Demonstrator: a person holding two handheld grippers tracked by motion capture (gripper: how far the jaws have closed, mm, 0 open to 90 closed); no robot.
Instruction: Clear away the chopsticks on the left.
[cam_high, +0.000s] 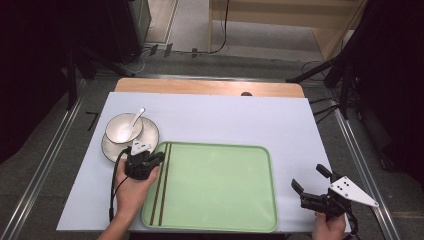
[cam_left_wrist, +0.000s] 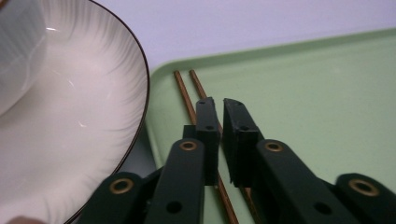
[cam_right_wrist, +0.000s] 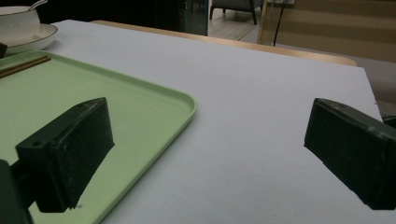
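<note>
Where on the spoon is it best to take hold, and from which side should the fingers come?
Probably the handle of the spoon, where it rises past the rim of the bowl toward the far right. Come from above, fingers across the handle: its scoop lies inside the bowl, so only the handle is free.

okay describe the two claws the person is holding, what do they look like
Both claws are black with two blocky jaws. The left claw shows brass-coloured rivets at its joints and trails a black cable. The right claw carries a white triangular plate dotted with small holes.
</note>
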